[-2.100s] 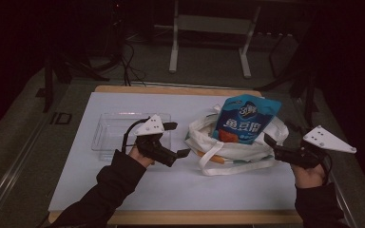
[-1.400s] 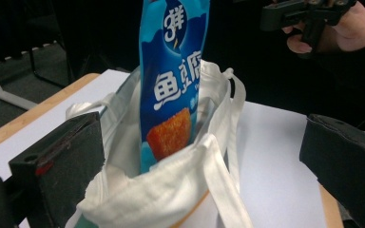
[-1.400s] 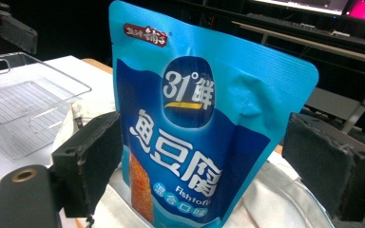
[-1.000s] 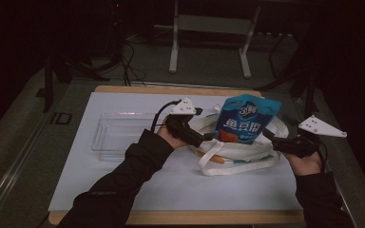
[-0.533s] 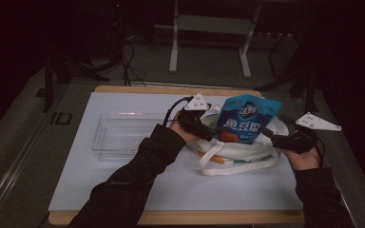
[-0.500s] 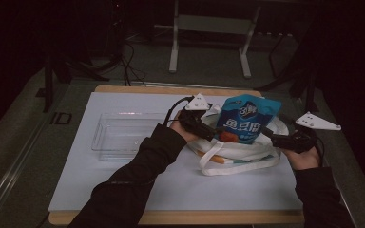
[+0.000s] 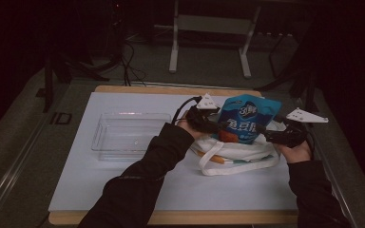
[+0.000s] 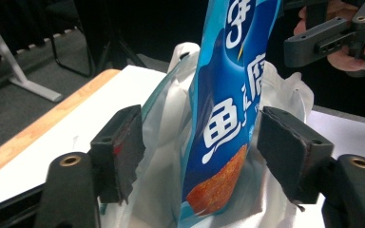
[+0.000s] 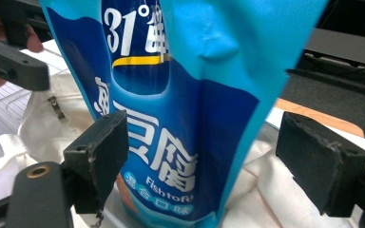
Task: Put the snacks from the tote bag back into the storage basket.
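Left gripper (image 7: 212, 124): black, two-jawed, at the left side of the tall blue plastic fish-tofu snack pouch (image 7: 248, 118); jaws have just been closing, spread either side of the pouch and bag cloth, pads not pressing.
Right gripper (image 7: 271, 135): black, at the pouch's right side; jaws have just been narrowing a little, spread around the pouch, left pad just beside it, right pad apart.
Surface: white sheet (image 7: 100, 190) over a wood-edged table (image 7: 171, 89).
Room: dark, grey floor, metal stand legs (image 7: 173, 52) behind the table.
White cloth bag (image 7: 237, 154): slumped on the sheet, pouch standing upright in its mouth.
Clear plastic rectangular tray (image 7: 128, 135): left of the bag, well apart.
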Action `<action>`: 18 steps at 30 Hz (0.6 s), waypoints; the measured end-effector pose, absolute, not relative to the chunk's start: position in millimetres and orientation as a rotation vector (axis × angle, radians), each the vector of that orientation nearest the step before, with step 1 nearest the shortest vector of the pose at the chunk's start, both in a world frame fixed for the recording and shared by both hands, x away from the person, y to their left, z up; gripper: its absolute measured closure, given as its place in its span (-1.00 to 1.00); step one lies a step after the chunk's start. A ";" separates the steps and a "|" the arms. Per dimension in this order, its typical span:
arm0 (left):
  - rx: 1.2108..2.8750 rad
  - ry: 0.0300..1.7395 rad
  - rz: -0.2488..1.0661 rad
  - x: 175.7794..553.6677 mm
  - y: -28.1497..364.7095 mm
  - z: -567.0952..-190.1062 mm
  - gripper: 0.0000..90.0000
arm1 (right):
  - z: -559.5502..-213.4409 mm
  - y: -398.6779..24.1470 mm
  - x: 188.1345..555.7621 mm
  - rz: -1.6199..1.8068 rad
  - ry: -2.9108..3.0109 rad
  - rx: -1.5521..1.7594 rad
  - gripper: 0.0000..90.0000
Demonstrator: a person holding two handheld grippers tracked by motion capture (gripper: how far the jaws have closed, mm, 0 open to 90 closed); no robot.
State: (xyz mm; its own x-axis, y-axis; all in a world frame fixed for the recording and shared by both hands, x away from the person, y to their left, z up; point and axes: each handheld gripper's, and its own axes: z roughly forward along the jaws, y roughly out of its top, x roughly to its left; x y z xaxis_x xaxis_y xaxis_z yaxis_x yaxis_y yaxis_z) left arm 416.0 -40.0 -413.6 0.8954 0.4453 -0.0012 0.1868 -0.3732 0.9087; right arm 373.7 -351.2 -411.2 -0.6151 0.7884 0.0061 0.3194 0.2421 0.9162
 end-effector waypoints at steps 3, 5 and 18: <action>1.956 0.459 0.290 416.8 -42.5 -414.8 -0.14 | -412.3 -348.4 375.2 1.366 2.063 1.005 -0.48; 1.952 0.460 0.287 417.5 -44.9 -415.5 -0.02 | -412.4 -345.8 376.2 1.372 2.065 1.002 -0.38; 1.979 0.458 0.282 418.8 -61.4 -418.9 0.31 | -413.6 -335.5 380.4 1.294 2.115 0.955 0.13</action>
State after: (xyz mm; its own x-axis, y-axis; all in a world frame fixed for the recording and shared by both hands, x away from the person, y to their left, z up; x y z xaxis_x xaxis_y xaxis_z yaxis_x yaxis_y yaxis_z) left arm 418.8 -61.4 -418.9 0.8996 0.4368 -0.0041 0.1927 -0.3885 0.9011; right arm 380.4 -335.5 -413.6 -0.6414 0.7661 -0.0406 0.3128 0.3095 0.8980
